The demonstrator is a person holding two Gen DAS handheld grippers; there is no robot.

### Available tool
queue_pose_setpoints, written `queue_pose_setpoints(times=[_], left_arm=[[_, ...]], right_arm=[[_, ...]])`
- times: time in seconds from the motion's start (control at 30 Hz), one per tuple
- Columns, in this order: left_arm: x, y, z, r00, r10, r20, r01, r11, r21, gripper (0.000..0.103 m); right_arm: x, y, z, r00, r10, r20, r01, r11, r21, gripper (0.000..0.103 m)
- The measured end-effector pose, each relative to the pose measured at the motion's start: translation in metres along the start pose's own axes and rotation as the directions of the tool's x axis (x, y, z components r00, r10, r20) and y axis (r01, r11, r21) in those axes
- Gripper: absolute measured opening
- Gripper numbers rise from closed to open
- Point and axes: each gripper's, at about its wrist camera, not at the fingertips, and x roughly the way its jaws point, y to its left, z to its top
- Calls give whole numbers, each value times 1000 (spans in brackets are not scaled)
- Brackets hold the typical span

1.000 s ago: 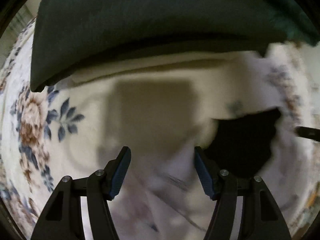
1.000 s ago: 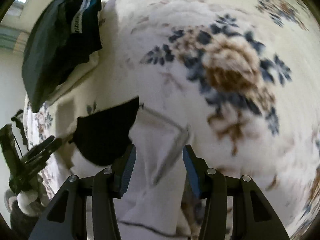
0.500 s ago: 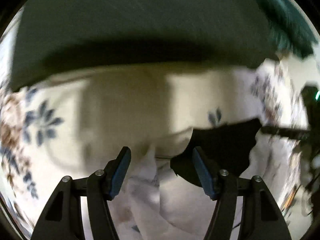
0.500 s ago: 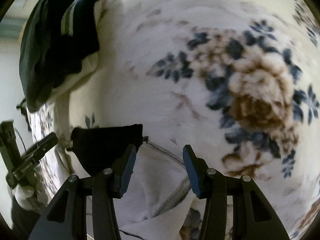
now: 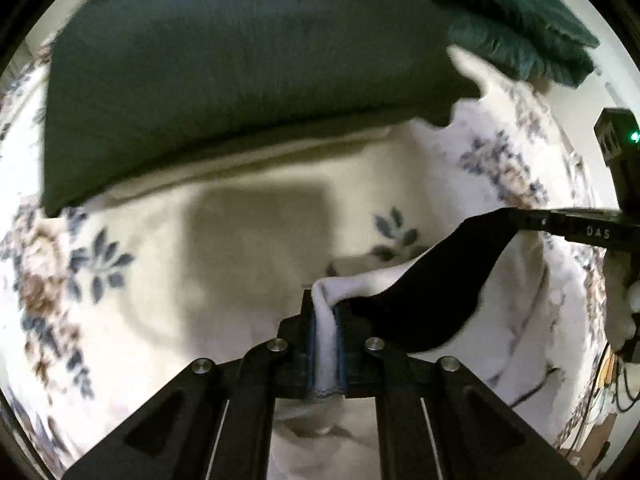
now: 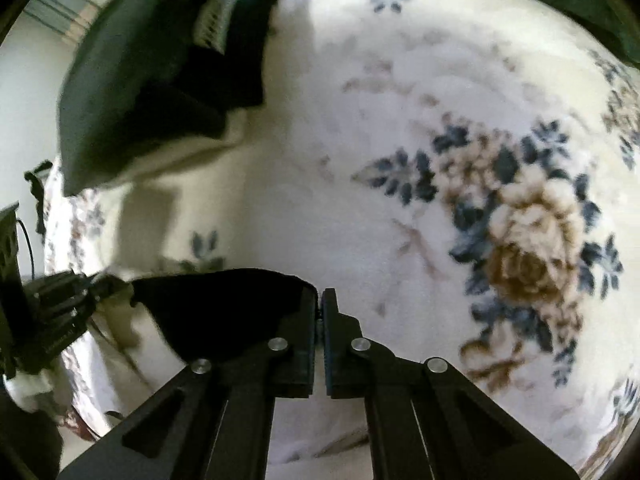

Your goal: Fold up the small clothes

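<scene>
Floral blanket point(image 6: 400, 152) under both grippers, left point(image 5: 326, 312) and right point(image 6: 319, 300), fingers pinching the garment point(image 5: 432, 292).

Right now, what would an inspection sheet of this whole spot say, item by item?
Surface: floral blanket, cream with blue and brown flowers.
Job's things: white garment with a black garment lying against it, stretched between both grippers.
Clutter: dark green pillow; dark clothes pile.
Grippers: left gripper shut on the white garment; right gripper shut on the black garment's corner.
Cables: thin dark cables at the blanket's edge.
Surroundings: pale wall.
</scene>
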Motion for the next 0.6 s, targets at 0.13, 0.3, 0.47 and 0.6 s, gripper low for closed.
queue_pose_setpoints(times=[0.13, 0.3, 0.47, 0.6], left_arm=[[-46, -16, -6, 996, -31, 78, 34, 998, -47, 6], [-98, -29, -60, 989, -58, 132, 76, 988, -135, 6], [-110, -50, -125, 989, -69, 130, 96, 970, -222, 6], [-97, -51, -178, 989, -130, 64, 144, 936, -320, 6]], right_arm=[[-44, 8, -26, 998, 26, 61, -28, 999, 21, 3], [-97, 26, -81, 993, 57, 101, -61, 997, 38, 3], [-123, 28, -162, 995, 61, 82, -66, 996, 67, 3], [-110, 24, -225, 998, 67, -8, -66, 993, 101, 3]])
